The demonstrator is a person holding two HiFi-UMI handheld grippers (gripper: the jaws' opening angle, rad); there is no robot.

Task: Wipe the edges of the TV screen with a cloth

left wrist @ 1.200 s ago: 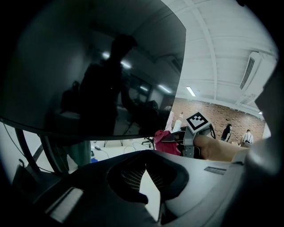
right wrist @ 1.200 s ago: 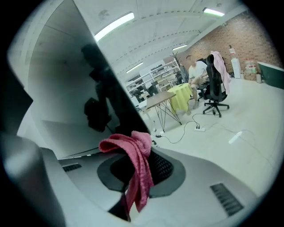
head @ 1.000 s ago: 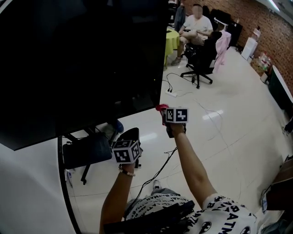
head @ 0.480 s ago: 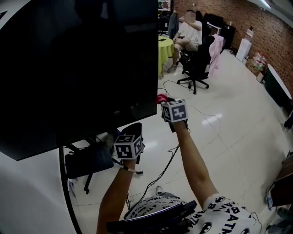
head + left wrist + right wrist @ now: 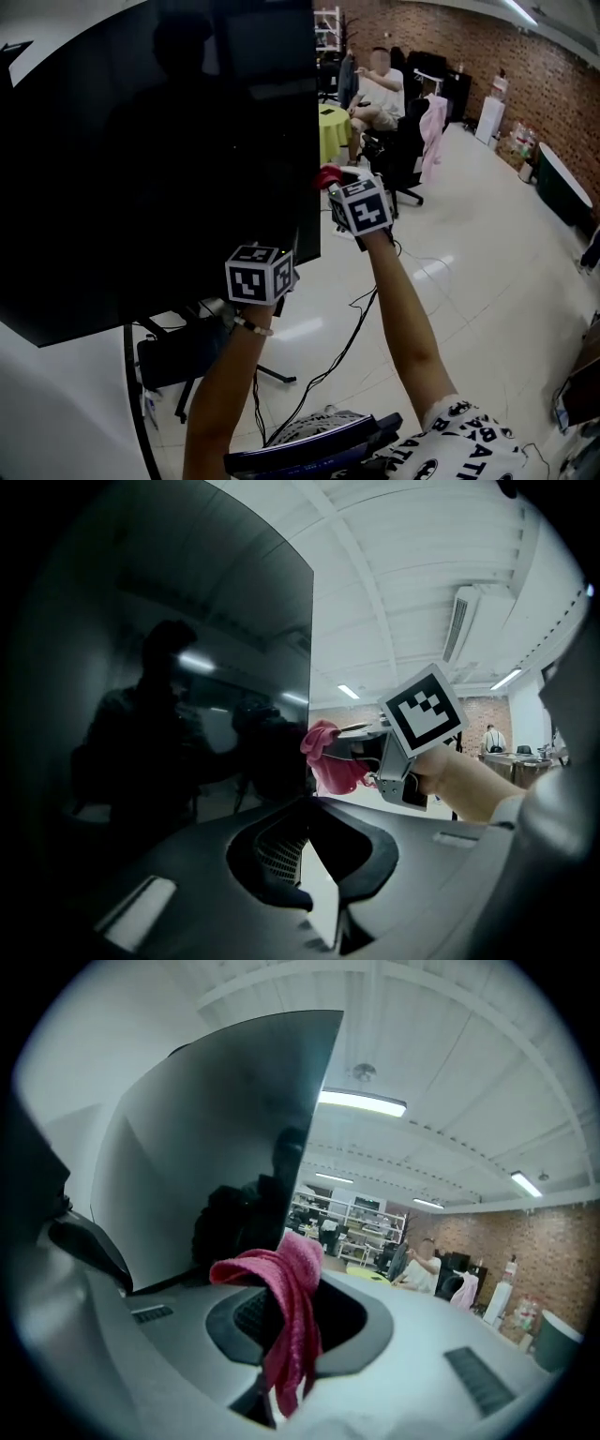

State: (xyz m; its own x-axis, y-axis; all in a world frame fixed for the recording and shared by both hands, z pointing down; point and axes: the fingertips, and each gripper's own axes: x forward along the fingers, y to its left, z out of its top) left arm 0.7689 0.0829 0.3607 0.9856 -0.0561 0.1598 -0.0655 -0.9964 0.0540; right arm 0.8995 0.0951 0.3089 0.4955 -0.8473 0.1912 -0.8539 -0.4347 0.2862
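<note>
Pinching the pink cloth (image 5: pixel 286 1283) firmly in the right gripper (image 5: pixel 333 185), with a loose tail drooping toward 6 o'clock between the closed jaws. Presses that cloth against the right-hand edge of the TV screen (image 5: pixel 159 159), at about 3 o'clock of the panel and roughly halfway up it. Reads as mid-stroke on the vertical edge, with the top, bottom and far edges judged not yet wiped. Calls next for a steady slide toward 12 o'clock along the rim, with enough sideways pressure toward 9 o'clock to stop the cloth slipping off into open air. Holds the left gripper (image 5: pixel 314 850) at 7 o'clock of the right one, near the screen's lower right corner, closed to a sliver on nothing. Counting outward: one cloth, one TV screen, two grippers, and one seated person (image 5: pixel 382 94) well apart at 1 o'clock.
</note>
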